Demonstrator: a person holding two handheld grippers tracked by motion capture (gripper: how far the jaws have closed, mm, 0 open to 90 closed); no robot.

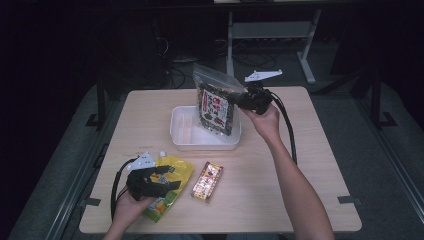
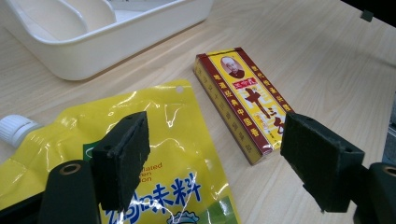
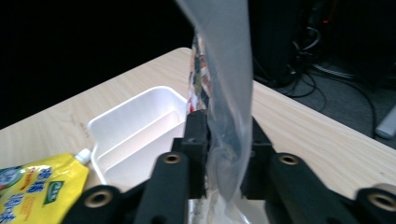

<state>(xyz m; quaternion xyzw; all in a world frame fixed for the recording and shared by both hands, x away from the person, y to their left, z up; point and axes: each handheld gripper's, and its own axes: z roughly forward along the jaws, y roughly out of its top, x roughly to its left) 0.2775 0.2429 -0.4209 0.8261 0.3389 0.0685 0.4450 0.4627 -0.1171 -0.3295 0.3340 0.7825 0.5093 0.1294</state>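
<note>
The right hand-held gripper [image 1: 248,99] clamps the clear snack bag [image 1: 216,105] upright over the white divided tray [image 1: 182,137], so it is nearly placed. The left hand-held gripper [image 2: 215,163], jaws wide, hovers over the yellow spouted pouch [image 2: 140,140]; that and the red-and-yellow box [image 2: 243,102] are left on the desk [image 1: 300,165].

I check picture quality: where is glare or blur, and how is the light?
High view: room dark, table lit. Left gripper view: glare streaks on the yellow pouch, near claw pads soft. Right gripper view: clear bag blurred.
</note>
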